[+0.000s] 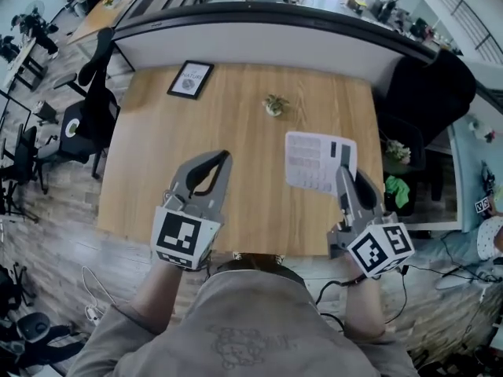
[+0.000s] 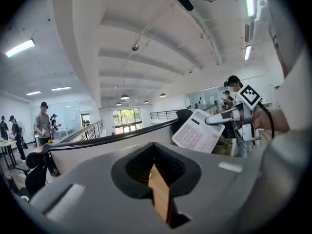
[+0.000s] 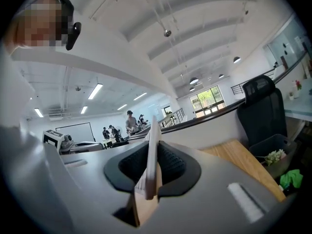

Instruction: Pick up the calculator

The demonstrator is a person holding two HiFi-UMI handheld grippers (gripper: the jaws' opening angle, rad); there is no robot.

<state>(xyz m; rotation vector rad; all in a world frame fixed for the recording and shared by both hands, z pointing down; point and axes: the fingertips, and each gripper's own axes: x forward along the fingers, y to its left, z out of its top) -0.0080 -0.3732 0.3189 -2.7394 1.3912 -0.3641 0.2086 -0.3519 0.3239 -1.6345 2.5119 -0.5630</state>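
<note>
Head view, nearest first: we see the person's grey shirt (image 1: 251, 328) at the bottom edge, with both forearms reaching out over the near edge of the wooden worktop (image 1: 236, 132). Our left gripper (image 1: 222, 159) sits above the worktop's left half, jaws closed on each other with nothing between them. In the left gripper view the left gripper's black pads meet at the tips, and only a strip of wood shows through the gap lower down. Our right gripper (image 1: 344, 173) is above the right half, close to the right edge, and its jaws are clamped on the calculator (image 1: 314, 162). It holds the calculator by its near right corner, key face turned up and towards the left, dark display at the far end. The right gripper view shows the white body edge-on, pinched between the two pads. From the left gripper view the calculator hangs in the air, clear of the worktop, with the right gripper pinching its edge.

Farther along the worktop, a small potted plant (image 1: 275, 104) stands around the middle, apart from the calculator. A black-framed picture (image 1: 190, 78) lies near the far left corner. A curved white partition (image 1: 267, 42) with a dark top rail runs along the far edge. A black chair (image 1: 94, 108) stands off the left edge and another (image 1: 428, 93) off the far right corner. Beyond the partition, people (image 2: 44, 123) stand among desks in an open office
</note>
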